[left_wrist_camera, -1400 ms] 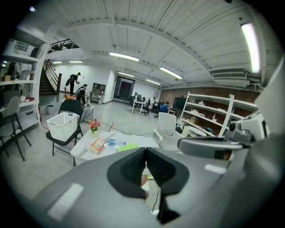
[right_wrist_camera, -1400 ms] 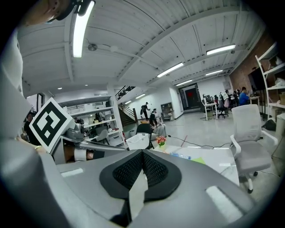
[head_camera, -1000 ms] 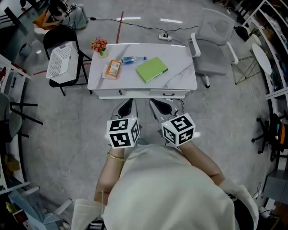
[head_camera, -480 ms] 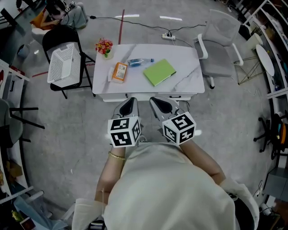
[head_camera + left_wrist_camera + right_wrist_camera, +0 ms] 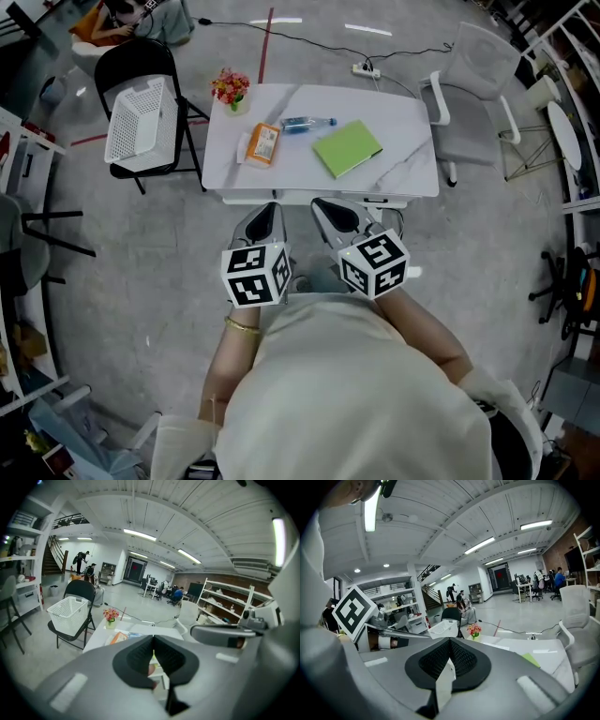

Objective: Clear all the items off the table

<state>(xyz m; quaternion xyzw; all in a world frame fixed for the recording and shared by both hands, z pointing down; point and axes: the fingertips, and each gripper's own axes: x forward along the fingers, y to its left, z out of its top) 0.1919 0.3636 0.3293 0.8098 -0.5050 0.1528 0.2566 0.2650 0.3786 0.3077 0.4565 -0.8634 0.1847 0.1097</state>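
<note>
1. Table (image 5: 403,122), head view: its white, faintly veined top bears four things.
   - A small pot of flowers (image 5: 231,89) stands at the far left corner.
   - A flat orange packet (image 5: 265,144) lies beside it.
   - A clear water bottle (image 5: 307,123) lies on its side, round and likely to roll.
   - A thin, matte green notebook (image 5: 348,148) lies near the middle.
   - Nothing looks cleared, so I judge the task to be at its very start, with all four items left.
   - The left gripper (image 5: 265,217) and right gripper (image 5: 330,214) hang just short of the near edge, apart from every item.
   - A white perforated plastic basket (image 5: 141,120) sits on a black chair (image 5: 131,61) just left of the table and is probably where the things go.

2. Left gripper view: the dark ribbed pads meet along one seam with nothing between them, so this tool is closed and empty. Past them show the flowers, the packet and the smooth table top. The basket's lattice walls look light and rigid.

3. Right gripper view: these pads are likewise pressed together and hold nothing. Beyond lie a corner of the notebook, the flowers, the basket and a grey mesh-backed chair (image 5: 576,616) at the right of the table.
</note>
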